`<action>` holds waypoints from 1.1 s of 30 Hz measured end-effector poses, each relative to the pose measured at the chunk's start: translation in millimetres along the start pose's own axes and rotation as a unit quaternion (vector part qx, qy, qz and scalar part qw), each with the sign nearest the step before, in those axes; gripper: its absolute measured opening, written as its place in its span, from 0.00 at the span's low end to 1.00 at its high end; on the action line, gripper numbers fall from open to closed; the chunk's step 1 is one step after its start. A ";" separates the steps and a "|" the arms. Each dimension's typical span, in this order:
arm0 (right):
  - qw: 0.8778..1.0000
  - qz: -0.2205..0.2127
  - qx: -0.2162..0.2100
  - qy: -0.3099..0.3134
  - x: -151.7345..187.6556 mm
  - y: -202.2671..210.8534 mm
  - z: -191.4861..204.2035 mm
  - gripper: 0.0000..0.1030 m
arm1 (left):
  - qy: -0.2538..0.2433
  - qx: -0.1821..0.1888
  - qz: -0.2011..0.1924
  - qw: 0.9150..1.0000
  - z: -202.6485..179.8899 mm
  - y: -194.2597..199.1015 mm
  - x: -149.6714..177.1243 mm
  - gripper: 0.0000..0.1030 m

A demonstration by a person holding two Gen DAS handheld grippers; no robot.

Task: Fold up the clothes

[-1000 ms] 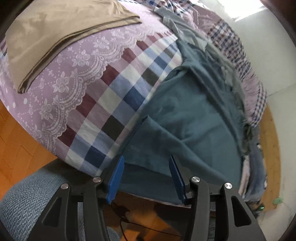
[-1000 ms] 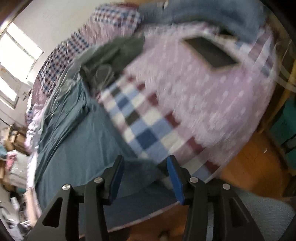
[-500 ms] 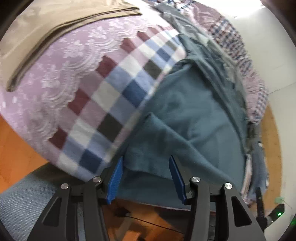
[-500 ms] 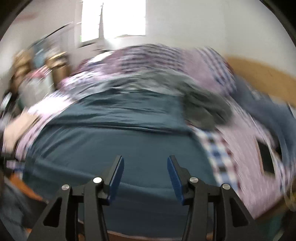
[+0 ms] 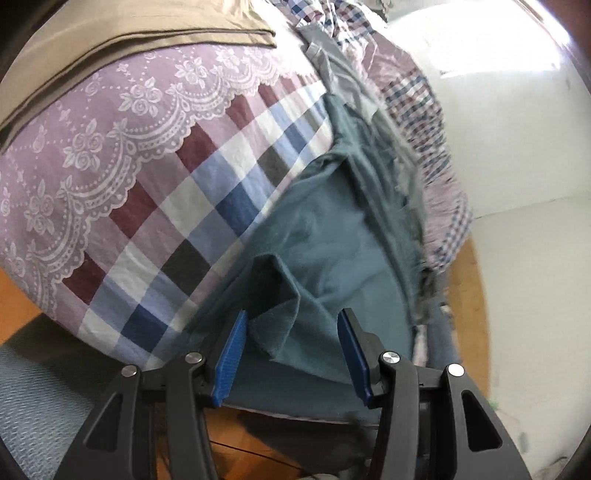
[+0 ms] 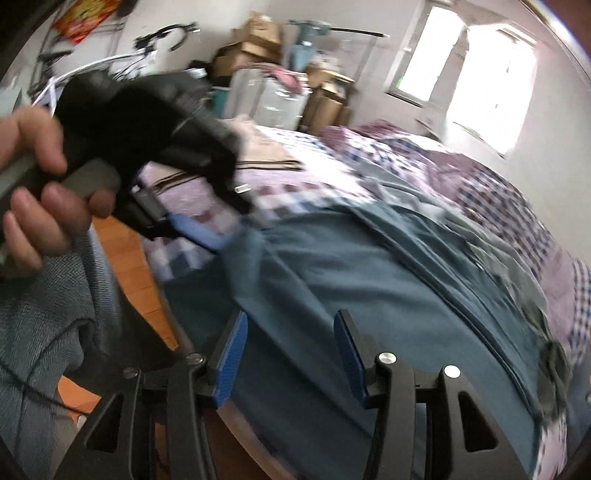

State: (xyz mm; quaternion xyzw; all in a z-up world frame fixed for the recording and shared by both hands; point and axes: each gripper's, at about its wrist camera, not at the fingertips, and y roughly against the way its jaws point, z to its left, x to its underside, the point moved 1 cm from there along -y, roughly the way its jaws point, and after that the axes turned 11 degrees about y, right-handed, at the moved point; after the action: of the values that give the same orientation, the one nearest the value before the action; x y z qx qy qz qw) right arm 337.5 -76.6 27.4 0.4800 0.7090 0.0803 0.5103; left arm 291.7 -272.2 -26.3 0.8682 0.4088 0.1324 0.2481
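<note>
On the bed [image 5: 155, 192], teal garment [image 5: 332, 236] lies lengthwise.

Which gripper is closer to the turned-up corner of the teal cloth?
Left. The left gripper has the corner between its open fingers; the right gripper is over the flat cloth, further along.

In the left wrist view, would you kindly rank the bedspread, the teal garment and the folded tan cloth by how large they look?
1. Bedspread
2. Teal garment
3. Folded tan cloth, though the picture's edge cuts it off, so its true extent is unsure.
</note>
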 end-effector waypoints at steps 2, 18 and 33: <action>1.000 -0.004 -0.002 0.013 -6.6 -12.6 8.8 0.51 | 0.009 0.025 0.014 1.000 0.9 -1.0 -2.5 0.52; 0.995 0.008 0.064 0.078 -22.1 -66.8 41.3 0.13 | 0.022 0.103 0.053 0.993 6.0 10.1 -4.6 0.52; 0.995 -0.011 0.018 0.099 -23.2 -57.9 46.2 0.09 | 0.009 0.021 0.037 0.999 7.6 -8.3 -4.3 0.52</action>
State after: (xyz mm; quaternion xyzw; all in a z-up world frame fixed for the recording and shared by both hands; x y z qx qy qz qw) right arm 340.2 -142.1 -14.1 0.4714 0.7626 0.1090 0.4294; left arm 286.9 -273.4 -37.2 0.8865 0.3812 0.1410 0.2212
